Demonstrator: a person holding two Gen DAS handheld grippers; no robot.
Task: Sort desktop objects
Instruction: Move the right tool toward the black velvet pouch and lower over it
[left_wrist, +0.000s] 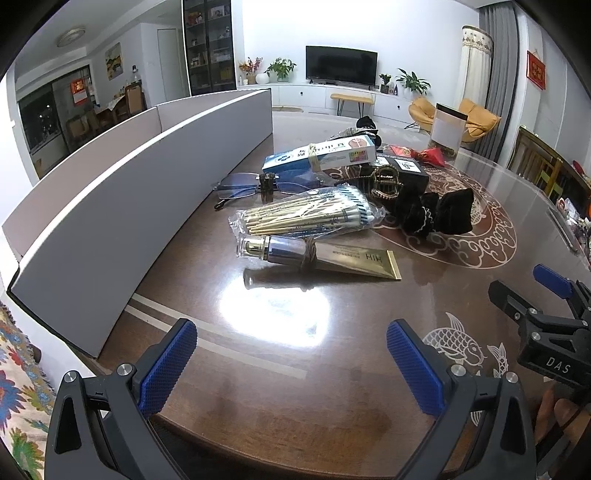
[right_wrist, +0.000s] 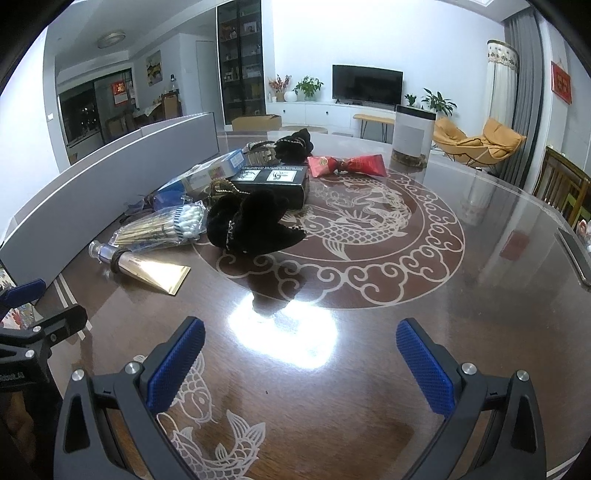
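Observation:
A pile of objects lies mid-table: a gold tube (left_wrist: 332, 256) (right_wrist: 147, 269), a bag of cotton swabs (left_wrist: 306, 216) (right_wrist: 162, 225), glasses (left_wrist: 243, 188), a blue-white box (left_wrist: 321, 157) (right_wrist: 207, 173), a black box (left_wrist: 402, 171) (right_wrist: 273, 182), a gold hair claw (left_wrist: 386, 184), a black velvet scrunchie (left_wrist: 439, 212) (right_wrist: 255, 225) and a red packet (left_wrist: 424, 153) (right_wrist: 347, 165). My left gripper (left_wrist: 291, 354) is open and empty, short of the tube. My right gripper (right_wrist: 301, 354) is open and empty, short of the scrunchie. It also shows at the right edge of the left wrist view (left_wrist: 546, 314).
A long grey box (left_wrist: 110, 229) (right_wrist: 92, 195) stands along the table's left side. A white cylinder appliance (right_wrist: 412, 131) (left_wrist: 448, 127) stands at the far side. The brown glossy table (right_wrist: 369, 369) has fish patterns and a bright glare spot. Chairs stand at the right.

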